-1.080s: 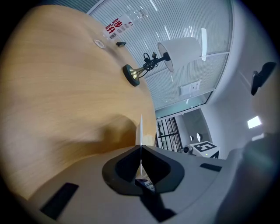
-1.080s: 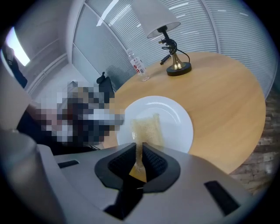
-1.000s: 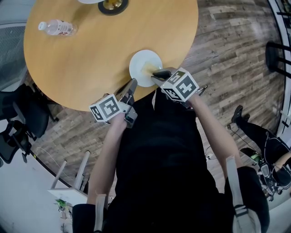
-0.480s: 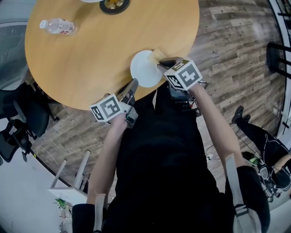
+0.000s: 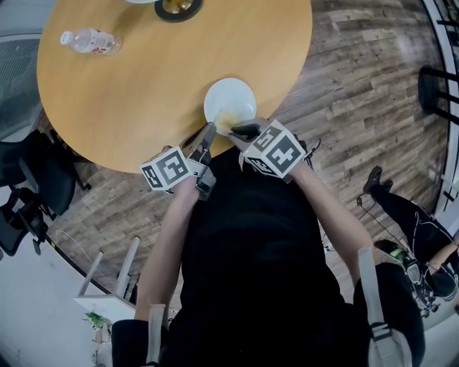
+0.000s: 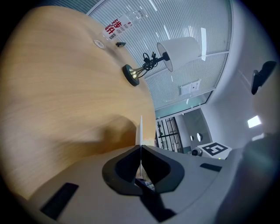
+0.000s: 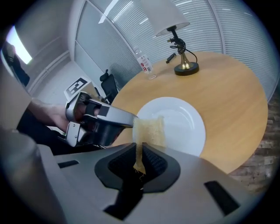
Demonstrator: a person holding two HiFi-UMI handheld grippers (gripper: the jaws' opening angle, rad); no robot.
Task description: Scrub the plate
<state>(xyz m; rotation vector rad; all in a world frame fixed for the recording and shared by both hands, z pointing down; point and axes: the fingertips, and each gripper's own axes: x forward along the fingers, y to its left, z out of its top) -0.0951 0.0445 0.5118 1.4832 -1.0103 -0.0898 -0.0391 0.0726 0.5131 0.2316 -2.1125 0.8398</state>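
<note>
A white plate [image 5: 233,97] lies near the front edge of the round wooden table [image 5: 143,79]. My left gripper [image 5: 209,130] is shut on the plate's near rim, which shows edge-on as a thin white line [image 6: 141,129] between the jaws. My right gripper [image 5: 241,130] is shut on a yellow sponge [image 7: 151,129], whose free end rests on the near left part of the plate [image 7: 186,127], close beside the left gripper [image 7: 100,120].
A water bottle [image 5: 90,43] lies at the table's far left. A brass-footed lamp [image 5: 178,8] stands at the far edge and shows too with its white shade [image 6: 177,48]. Black office chairs [image 5: 29,193] stand at the left over the wood floor.
The right gripper swept the sponge out to the plate's right rim, then back to the near left part. The left gripper stayed shut on the rim.
</note>
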